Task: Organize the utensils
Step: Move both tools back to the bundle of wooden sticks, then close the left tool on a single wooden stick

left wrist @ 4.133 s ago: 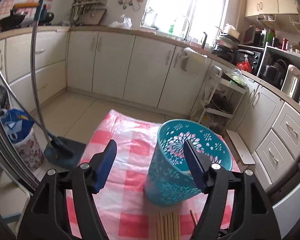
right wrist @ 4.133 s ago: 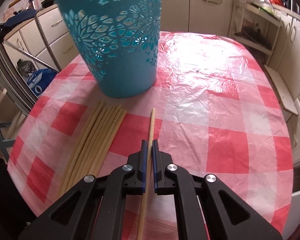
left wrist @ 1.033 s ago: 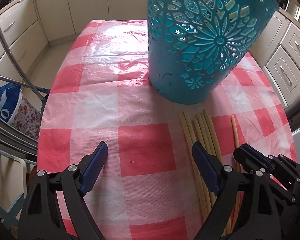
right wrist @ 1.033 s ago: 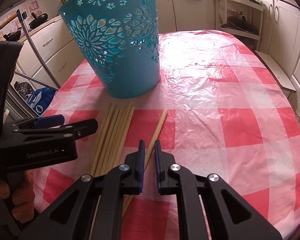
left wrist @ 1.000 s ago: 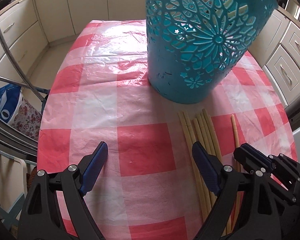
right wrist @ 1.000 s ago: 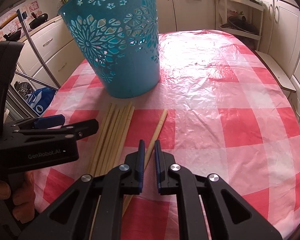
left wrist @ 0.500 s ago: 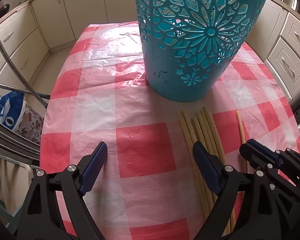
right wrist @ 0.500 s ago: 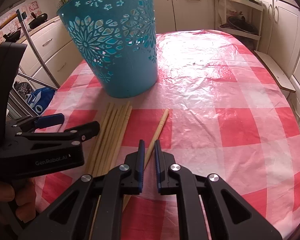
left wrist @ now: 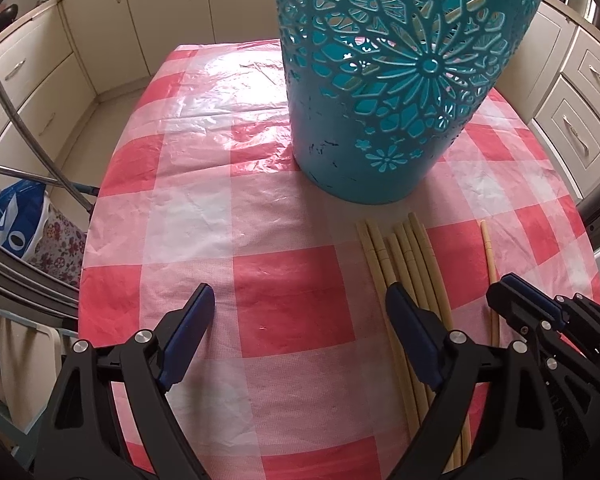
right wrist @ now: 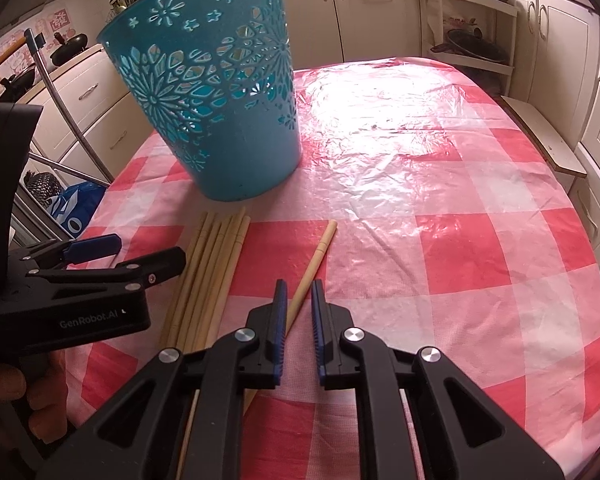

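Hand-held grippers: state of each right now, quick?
Left hand-held gripper: wide open, holding nothing, above the tablecloth.
Right hand-held gripper: jaws opening, single chopstick between them, pads not pressing on it.

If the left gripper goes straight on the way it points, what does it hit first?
Probably the bare tablecloth: the open left gripper points steeply down at it, with the chopstick bundle just off to its right. Depth is unclear.

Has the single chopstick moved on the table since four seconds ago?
Yes. The single chopstick now lies slanted, its far tip swung right, away from the chopstick bundle; before, it pointed straight toward the blue basket.
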The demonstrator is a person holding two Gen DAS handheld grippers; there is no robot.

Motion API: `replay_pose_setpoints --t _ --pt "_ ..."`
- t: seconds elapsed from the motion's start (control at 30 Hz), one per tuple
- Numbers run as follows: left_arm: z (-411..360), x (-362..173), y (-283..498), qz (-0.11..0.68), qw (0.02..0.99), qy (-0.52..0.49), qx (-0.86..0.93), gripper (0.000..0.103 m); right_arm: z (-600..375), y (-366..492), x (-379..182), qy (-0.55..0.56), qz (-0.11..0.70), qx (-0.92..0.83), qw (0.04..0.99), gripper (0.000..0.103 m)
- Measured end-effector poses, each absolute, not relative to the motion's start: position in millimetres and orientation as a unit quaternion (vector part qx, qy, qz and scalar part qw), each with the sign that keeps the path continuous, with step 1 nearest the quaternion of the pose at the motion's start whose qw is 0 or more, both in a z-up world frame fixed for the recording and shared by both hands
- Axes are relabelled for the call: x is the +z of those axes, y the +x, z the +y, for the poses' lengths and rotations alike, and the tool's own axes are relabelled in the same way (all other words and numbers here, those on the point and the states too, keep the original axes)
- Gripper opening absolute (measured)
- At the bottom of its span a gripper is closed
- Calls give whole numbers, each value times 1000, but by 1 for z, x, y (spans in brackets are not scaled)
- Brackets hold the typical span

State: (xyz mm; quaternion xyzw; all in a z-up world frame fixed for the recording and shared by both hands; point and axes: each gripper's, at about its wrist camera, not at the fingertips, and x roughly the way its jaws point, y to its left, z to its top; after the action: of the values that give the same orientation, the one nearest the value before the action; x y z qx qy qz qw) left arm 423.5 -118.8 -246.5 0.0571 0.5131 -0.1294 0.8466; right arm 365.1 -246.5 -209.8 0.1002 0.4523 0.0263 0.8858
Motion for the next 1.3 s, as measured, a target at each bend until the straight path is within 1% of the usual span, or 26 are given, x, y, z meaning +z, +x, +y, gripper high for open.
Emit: replay_pose_setpoints --t 0.13,0.3,0.47,0.53,0.57,0.6,0.63,0.67,0.73,0.8,0.9,0.97,1.0,1.03,1.07,1.1,1.3 --pt "-124 -247 422 511 847 66 -133 84 -246 364 -209 98 451 27 887 21" --pt "-131 -249 420 505 849 92 -127 83 -246 367 -209 95 449 20 888 22" --pt "-133 -247 420 505 847 92 -137 78 -240 369 -209 71 445 14 892 23" --pt "-135 -245 419 498 849 96 -149 70 -238 369 -209 59 447 17 893 23" --pt "-138 -245 419 496 849 98 -155 67 -236 370 -209 48 448 19 892 20" --pt "-141 -244 418 491 849 103 -168 61 -235 371 -208 37 452 29 891 13" --pt "-144 -243 418 487 848 107 -178 53 -233 371 -208 30 454 39 889 12" --pt "-148 -242 417 488 846 112 -182 49 -232 372 -208 23 457 46 888 12" --pt "-153 -240 417 484 840 123 -210 34 -232 373 -207 -1 460 51 886 12" --pt "-154 -238 418 485 833 119 -238 28 -237 376 -207 -16 463 36 885 12" --pt "-148 -237 423 494 825 97 -257 23 -247 381 -207 20 471 36 881 15" --pt "-143 -235 428 502 821 76 -260 21 -246 383 -207 20 472 36 881 16" --pt "-142 -235 429 504 821 71 -261 18 -243 383 -207 12 473 40 880 16" --pt "-142 -236 430 508 817 58 -265 11 -240 384 -206 12 475 52 878 16" --pt "-142 -238 431 514 813 45 -271 9 -238 383 -206 15 477 64 876 13" --pt "-141 -239 429 515 811 41 -275 8 -239 385 -205 13 478 71 875 11" --pt "-146 -242 425 511 811 63 -277 8 -241 386 -207 7 480 63 875 11"
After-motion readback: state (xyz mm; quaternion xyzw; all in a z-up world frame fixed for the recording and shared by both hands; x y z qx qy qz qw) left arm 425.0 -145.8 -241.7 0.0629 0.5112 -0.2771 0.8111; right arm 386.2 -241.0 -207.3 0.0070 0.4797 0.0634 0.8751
